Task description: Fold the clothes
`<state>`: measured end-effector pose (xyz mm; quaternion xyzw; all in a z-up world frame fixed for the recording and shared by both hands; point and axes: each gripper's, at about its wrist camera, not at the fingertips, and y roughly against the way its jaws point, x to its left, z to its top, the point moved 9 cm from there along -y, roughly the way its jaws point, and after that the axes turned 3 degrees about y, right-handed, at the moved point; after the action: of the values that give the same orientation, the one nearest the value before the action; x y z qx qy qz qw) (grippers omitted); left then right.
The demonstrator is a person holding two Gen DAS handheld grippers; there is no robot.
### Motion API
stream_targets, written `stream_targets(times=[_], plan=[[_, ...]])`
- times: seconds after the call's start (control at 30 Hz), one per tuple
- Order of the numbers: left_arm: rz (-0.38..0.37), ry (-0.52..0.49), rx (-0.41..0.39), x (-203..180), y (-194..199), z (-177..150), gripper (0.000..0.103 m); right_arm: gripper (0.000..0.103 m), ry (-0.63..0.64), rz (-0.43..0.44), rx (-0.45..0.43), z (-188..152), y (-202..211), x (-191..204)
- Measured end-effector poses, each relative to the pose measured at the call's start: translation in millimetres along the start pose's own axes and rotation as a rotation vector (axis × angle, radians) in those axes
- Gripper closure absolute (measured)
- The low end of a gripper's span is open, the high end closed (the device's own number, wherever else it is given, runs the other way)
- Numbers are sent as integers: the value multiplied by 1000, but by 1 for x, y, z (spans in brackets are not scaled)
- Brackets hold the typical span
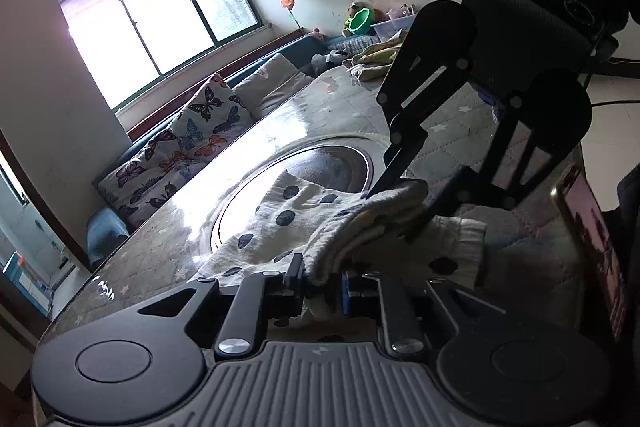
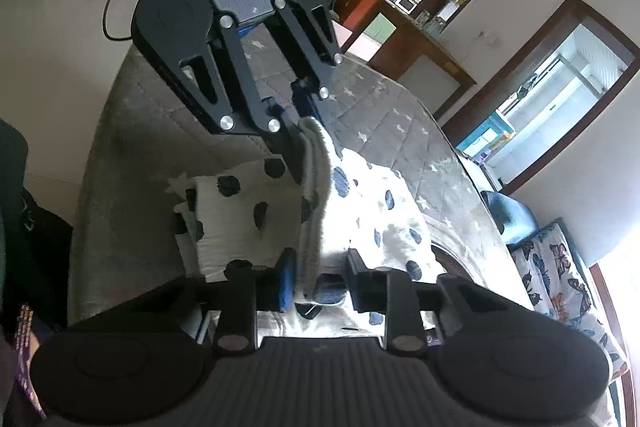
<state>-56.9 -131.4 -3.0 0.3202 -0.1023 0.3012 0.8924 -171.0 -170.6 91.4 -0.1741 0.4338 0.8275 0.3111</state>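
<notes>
A white garment with dark blue dots (image 1: 280, 215) lies on the table, also in the right wrist view (image 2: 384, 211). My left gripper (image 1: 322, 285) is shut on its ribbed hem (image 1: 360, 231); it also shows in the right wrist view (image 2: 308, 139), pinching the far end of that hem. My right gripper (image 2: 320, 279) has its jaws apart around the raised ribbed hem (image 2: 316, 211), which runs between them. It shows in the left wrist view (image 1: 404, 199) at the fold of the hem.
The table has a grey quilted star cover (image 1: 448, 119) under glass, with a round turntable (image 1: 320, 167). A phone (image 1: 592, 239) stands at the right edge. A sofa with butterfly cushions (image 1: 180, 147) lies beyond. More folded cloth (image 1: 376, 59) sits at the far end.
</notes>
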Motion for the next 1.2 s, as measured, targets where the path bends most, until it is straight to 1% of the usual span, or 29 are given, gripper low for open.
stream_targets(times=[0.17,0.23,0.3,0.37,0.43,0.53,0.57,0.6,0.67,0.73,0.77,0.9,0.97,1.03,1.13,1.2], plan=[[-9,6,5,-15,18,8,84,82,21,52,-23,0,18,5],[-28,18,25,-21,15,5,84,82,22,80,-16,-3,16,10],[-37,25,56,-29,13,-5,81,82,15,107,-4,-7,10,16],[-50,39,87,-34,11,-14,77,78,7,135,10,-10,5,22],[-68,61,100,-35,12,-17,74,76,-6,155,9,-11,7,24],[-97,70,81,-32,23,-14,62,73,-85,205,-12,-8,18,14],[-108,82,71,-30,29,-12,56,72,-123,221,-22,-7,23,9],[-126,98,60,-28,34,-10,55,69,-170,235,-32,-7,28,1],[-154,138,34,-25,45,-4,55,69,-266,249,-56,-7,36,-18],[-160,200,-2,-20,53,7,55,69,-340,233,-68,-8,37,-36],[-159,242,-17,-16,54,13,55,69,-382,206,-65,-11,33,-50],[-168,418,-40,0,30,29,56,69,-513,131,-35,-24,3,-86],[-173,478,-16,0,13,30,57,69,-554,109,-33,-29,-14,-101],[-190,526,25,-3,-5,25,57,69,-572,105,-28,-31,-30,-110],[-205,556,75,-8,-18,15,57,69,-592,100,1,-36,-58,-118],[-210,571,89,-10,-20,10,57,69,-614,95,36,-45,-75,-122]])
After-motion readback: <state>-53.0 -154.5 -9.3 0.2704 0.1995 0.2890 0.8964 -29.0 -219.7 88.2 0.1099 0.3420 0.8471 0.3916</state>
